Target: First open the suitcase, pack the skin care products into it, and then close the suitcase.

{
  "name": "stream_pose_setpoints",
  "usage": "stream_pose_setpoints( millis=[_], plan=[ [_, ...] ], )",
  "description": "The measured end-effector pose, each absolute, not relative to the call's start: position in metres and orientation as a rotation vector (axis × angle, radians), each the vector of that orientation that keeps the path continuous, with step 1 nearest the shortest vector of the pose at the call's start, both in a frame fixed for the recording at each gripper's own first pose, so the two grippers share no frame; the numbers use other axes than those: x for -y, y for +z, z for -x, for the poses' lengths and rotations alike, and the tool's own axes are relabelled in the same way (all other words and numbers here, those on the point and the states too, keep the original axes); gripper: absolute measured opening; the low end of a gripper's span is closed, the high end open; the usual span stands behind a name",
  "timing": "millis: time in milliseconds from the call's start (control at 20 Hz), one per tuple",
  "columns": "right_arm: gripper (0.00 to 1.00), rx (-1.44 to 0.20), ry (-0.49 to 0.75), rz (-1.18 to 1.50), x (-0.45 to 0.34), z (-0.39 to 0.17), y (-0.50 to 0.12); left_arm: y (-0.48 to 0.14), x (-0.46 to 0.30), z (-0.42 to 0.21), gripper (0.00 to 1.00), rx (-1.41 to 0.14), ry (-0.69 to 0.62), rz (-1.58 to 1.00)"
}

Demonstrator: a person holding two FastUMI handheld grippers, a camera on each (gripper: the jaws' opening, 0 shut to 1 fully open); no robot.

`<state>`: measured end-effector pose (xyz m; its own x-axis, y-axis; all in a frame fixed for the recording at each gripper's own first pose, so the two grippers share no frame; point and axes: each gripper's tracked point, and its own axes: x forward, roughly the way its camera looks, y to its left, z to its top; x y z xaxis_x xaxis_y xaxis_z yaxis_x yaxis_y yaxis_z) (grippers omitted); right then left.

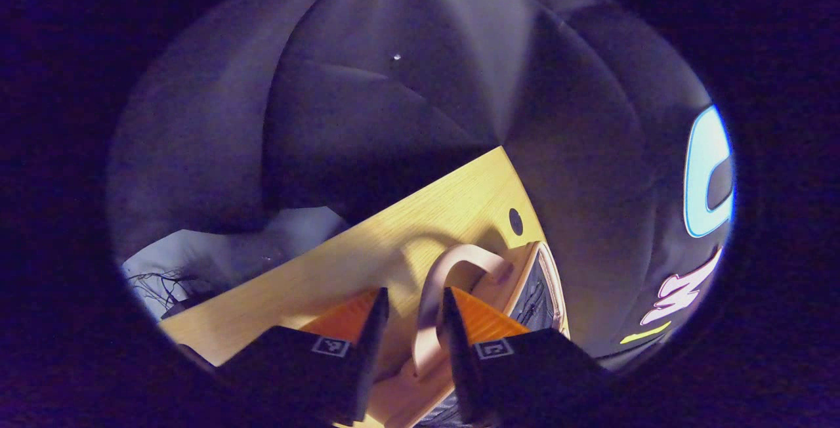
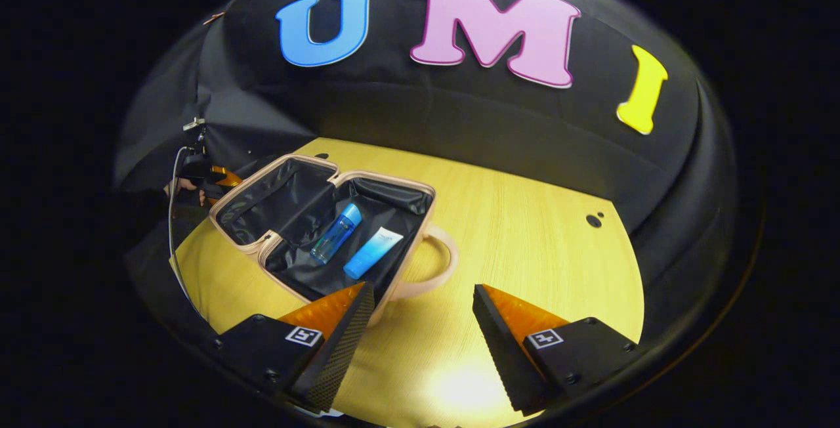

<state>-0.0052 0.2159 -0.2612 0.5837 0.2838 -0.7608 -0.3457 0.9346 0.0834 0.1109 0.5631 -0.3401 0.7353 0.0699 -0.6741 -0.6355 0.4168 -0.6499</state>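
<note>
Left gripper [image 1: 415,310]: fingers on both sides of the suitcase handle [image 1: 438,287]; squeezing it or not, cannot tell.
Right gripper [image 2: 420,310]: wide apart, holding nothing, beside the suitcase [image 2: 328,218].
Suitcase: open on the desk [image 2: 525,231], bottle [image 2: 336,234] and tube [image 2: 373,253] inside.

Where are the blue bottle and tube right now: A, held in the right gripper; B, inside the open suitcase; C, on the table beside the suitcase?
B: the bottle and tube lie side by side on the dark lining of the open suitcase.

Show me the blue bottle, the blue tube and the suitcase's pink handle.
Translucent blue bottle [image 2: 336,234]: right gripper view, mid-body.
Blue squeeze tube with white end [image 2: 371,254]: right gripper view, middle of the tube.
Pink looped suitcase handle [image 2: 441,264]: right gripper view, outer curve of the loop.
</note>
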Motion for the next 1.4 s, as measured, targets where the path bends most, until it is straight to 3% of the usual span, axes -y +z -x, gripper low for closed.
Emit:
stream_pose_setpoints(
  millis=[100,150,350,450,550,750,900,1150,1400],
  plan=[
    [0.96,-0.893,0.348,0.053,-0.208,0.012,-0.259,-0.337,-0.561,-0.112,0.26,-0.635,0.479,1.043],
    [0.97,-0.895,0.34,0.045,-0.204,0.014,-0.258,-0.336,-0.562,-0.111,0.21,-0.649,0.473,1.011],
    [0.96,-0.88,0.304,0.029,-0.183,0.011,-0.252,-0.309,-0.559,-0.109,0.11,-0.642,0.481,0.791],
    [0.92,-0.869,0.297,0.009,-0.176,0.009,-0.248,-0.27,-0.555,-0.105,0.08,-0.596,0.479,0.651],
    [0.96,-0.845,0.295,0.002,-0.166,0.008,-0.242,-0.214,-0.537,-0.102,0.06,-0.537,0.475,0.501],
    [0.96,-0.763,0.289,0.004,-0.137,0.004,-0.223,-0.063,-0.408,-0.105,0.06,-0.362,0.317,0.055],
    [0.96,-0.752,0.265,-0.025,-0.114,0.01,-0.216,-0.019,-0.302,-0.116,0.06,-0.327,0.227,-0.043],
    [0.96,-0.72,0.223,-0.061,-0.077,0.015,-0.205,-0.062,-0.11,-0.14,0.06,-0.381,0.045,0.054],
    [0.97,-0.708,0.175,-0.081,-0.037,0.018,-0.202,-0.161,-0.033,-0.148,0.06,-0.533,-0.009,0.055]
  ],
)
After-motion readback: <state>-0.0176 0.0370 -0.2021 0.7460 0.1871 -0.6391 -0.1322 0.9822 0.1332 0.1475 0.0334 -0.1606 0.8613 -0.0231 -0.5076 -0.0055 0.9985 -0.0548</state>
